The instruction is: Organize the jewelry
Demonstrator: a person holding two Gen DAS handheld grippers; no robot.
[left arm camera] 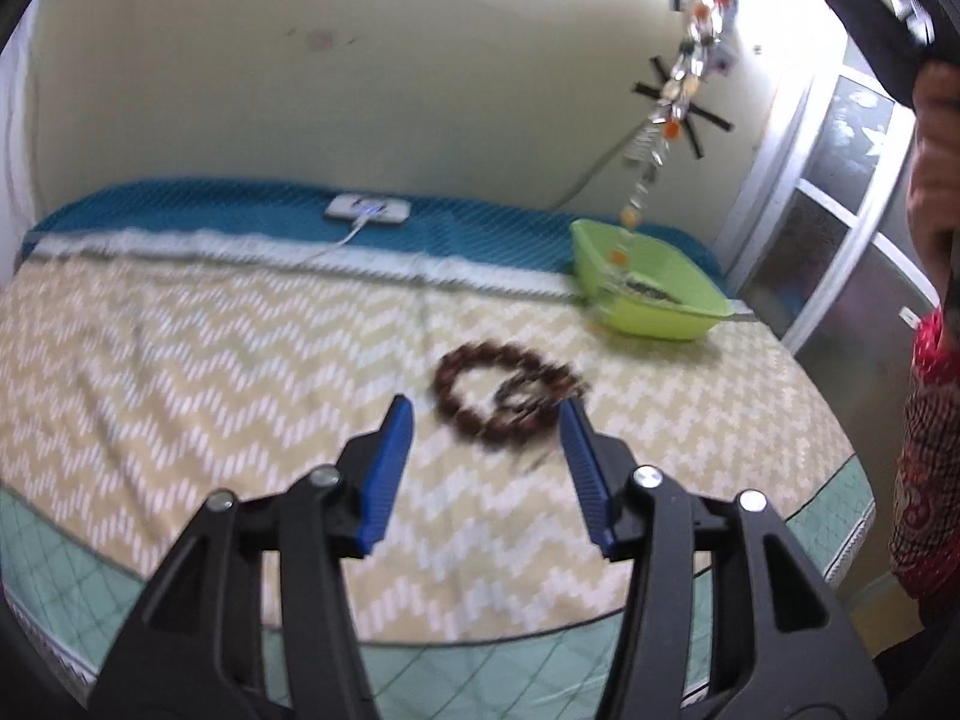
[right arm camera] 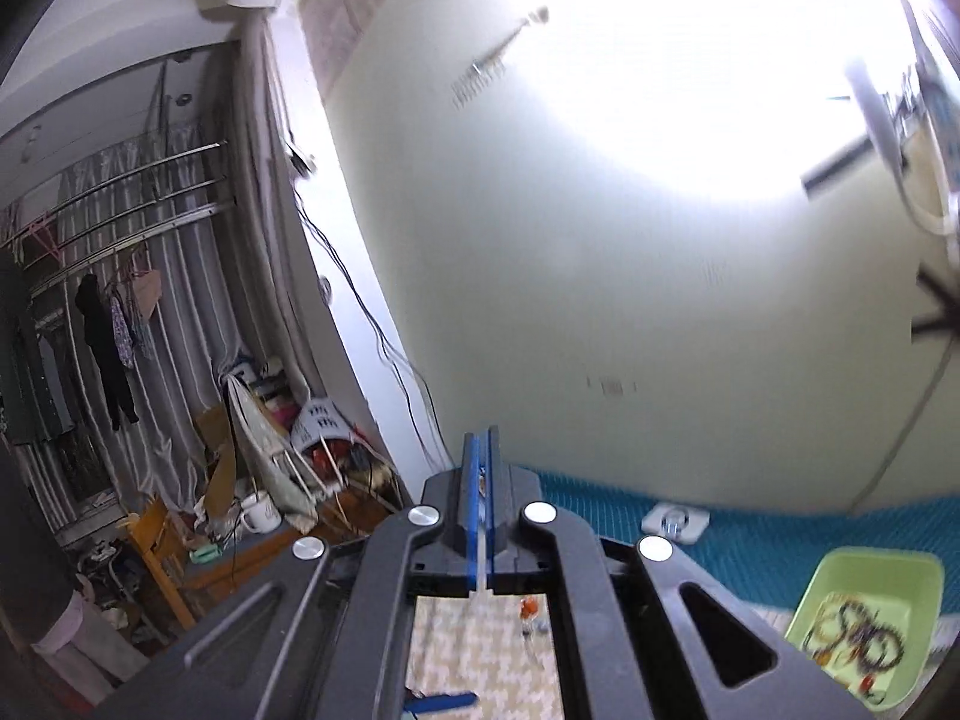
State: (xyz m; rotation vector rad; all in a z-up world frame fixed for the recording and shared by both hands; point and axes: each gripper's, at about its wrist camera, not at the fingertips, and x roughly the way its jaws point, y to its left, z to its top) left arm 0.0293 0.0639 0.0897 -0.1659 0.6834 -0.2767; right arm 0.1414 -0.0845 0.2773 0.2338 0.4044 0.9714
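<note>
My left gripper (left arm camera: 486,414) is open and hovers above the bed, just short of a brown bead necklace (left arm camera: 498,390) lying coiled on the zigzag bedspread. A long silver and orange necklace (left arm camera: 678,90) hangs in the air from the upper right, its lower end dipping into a green plastic basket (left arm camera: 690,312). My right gripper (right arm camera: 480,480) is shut on that necklace's end; a bit of it shows between the blue pads (right arm camera: 474,498). The green basket (right arm camera: 912,576) sits at lower right in the right wrist view, with several necklaces (right arm camera: 855,639) inside.
A white charger with a cable (left arm camera: 367,208) lies on the blue strip at the bed's far side. A person in red (left arm camera: 927,468) stands at the right edge. A cluttered floor and curtains (right arm camera: 180,420) lie left of the bed.
</note>
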